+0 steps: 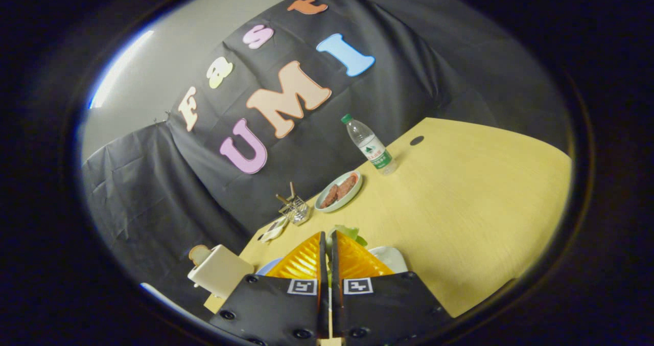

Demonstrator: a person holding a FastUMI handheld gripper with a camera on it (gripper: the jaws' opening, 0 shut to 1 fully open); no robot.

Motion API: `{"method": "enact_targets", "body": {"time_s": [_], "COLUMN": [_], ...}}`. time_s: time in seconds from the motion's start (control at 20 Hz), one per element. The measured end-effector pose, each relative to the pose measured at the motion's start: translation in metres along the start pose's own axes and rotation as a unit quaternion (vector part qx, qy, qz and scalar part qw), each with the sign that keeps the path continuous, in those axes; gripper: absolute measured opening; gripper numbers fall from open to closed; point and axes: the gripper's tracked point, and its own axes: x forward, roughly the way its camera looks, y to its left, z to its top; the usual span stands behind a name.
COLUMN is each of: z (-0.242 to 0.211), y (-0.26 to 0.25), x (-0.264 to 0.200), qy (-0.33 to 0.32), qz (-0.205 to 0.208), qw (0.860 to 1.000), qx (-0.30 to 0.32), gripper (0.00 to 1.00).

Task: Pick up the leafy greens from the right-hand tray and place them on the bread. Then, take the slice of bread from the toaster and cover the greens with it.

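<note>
Clearly, in the gripper view, the gripper (327,244) is being held with its fingers nearly together, only a thin slit being left between them, and a bit of the leafy greens (351,232) is being seen poking out just past the tips; whether both fingers are actually pressing on the leaves cannot be told, since the fingers are hiding the contact. The greens are being judged light, limp and easily torn, so a gentle pinch on a thick fold or stem end is being favoured over a hard squeeze on a leaf edge. A white tray (391,257) is being seen just beside the right finger, on the table (460,208), its contents mostly hidden. Beside the left finger, the toaster (218,270) is being shown with a slice of bread (197,254) standing up out of it; the slice is being judged stiff but crumbly, best taken by its raised edge. Beyond the fingers, a plate (338,192) is holding two brownish patties, a small wire rack (295,209) is holding sticks, and a water bottle (369,144) is standing upright.
</note>
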Motion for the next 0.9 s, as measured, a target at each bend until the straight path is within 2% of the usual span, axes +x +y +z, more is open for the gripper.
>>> {"method": "enact_targets", "body": {"time_s": [0.4,0.75,0.9], "z": [-0.009,-0.051,-0.083], "y": [0.068,0.14,0.179], "x": [0.008,0.032,0.046], "qy": [-0.006,0.025,0.051], "qz": [0.061,0.109,0.145], "qw": [0.998,0.993,0.987], "qx": [0.024,0.032,0.056], "gripper": [0.05,0.05,0.05]}}
